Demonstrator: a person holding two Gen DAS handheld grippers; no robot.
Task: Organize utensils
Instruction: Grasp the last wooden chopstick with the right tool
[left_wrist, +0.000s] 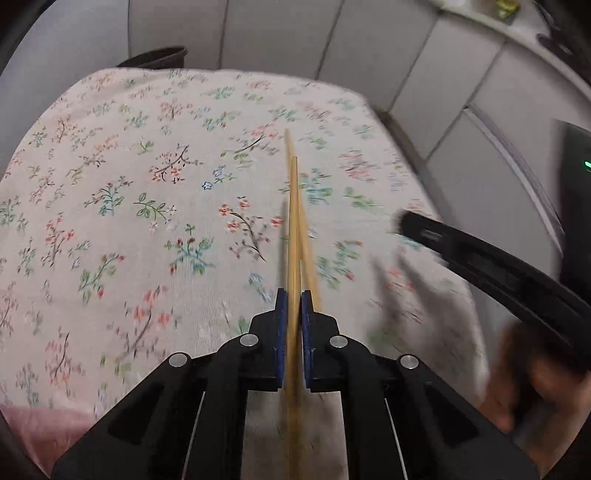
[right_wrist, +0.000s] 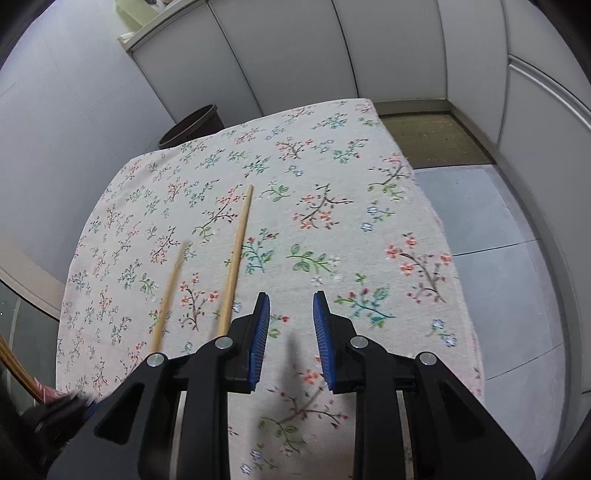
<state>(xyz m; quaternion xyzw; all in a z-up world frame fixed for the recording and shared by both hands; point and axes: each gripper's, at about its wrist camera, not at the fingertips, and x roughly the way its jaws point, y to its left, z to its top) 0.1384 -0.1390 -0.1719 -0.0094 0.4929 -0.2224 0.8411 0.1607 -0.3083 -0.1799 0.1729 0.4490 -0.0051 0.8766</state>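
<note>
Left tongs closed down narrow on a bamboo chopstick, blue pads pressing it from both sides; the stick runs straight out ahead along the tongs' own line, tip well forward over the floral cloth covering the worktop. A second chopstick shows just beside and behind the held one, crossing it at a shallow angle near the pads; whether it is also pinched or only lying on the cloth beneath cannot be told from this view. Right tongs stand partly open with nothing between the pads, hovering over bare cloth. In the right wrist view two chopsticks lie ahead and to the left of the right tongs: the longer one passes close by the left finger, the other, blurred, further left; both point away and slightly rightward, roughly parallel to the tongs' axis. More stick ends show at the far left edge, apparently bundled. Judgement: the left hand is nearer and already has the grip; the next move depends on keeping the stick's long axis in line with the tongs while carrying it toward its fellows.
</note>
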